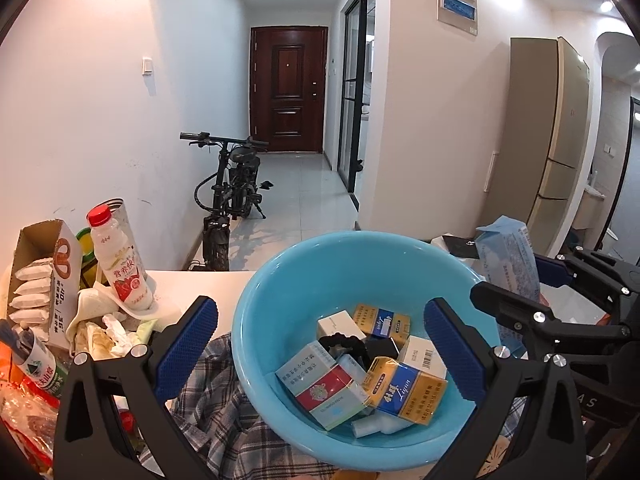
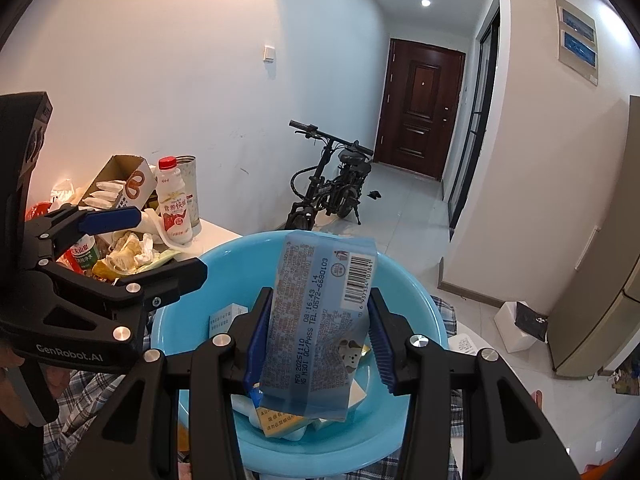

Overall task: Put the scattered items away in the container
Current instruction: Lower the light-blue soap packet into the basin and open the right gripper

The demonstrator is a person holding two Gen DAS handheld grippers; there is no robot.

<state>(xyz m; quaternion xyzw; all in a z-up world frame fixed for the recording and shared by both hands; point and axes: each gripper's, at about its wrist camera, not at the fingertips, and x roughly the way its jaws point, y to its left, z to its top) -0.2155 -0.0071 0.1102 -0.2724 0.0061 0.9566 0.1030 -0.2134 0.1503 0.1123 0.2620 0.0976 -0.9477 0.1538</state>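
Glossy blue tissue pack (image 2: 316, 320) clamped in right gripper (image 2: 316, 344), round plastic basin (image 2: 416, 300)

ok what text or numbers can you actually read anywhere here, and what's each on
"GenRobot.AI": body of the black left gripper.
"MFG 20251110", "08:16:43 14", "TEL:0572-6580103": pale blue plastic tissue pack held in the right gripper.
"Liqun": yellow and blue cigarette box in the light blue plastic basin.
"36": open cardboard snack box.
Remaining small print: too blurred to read.
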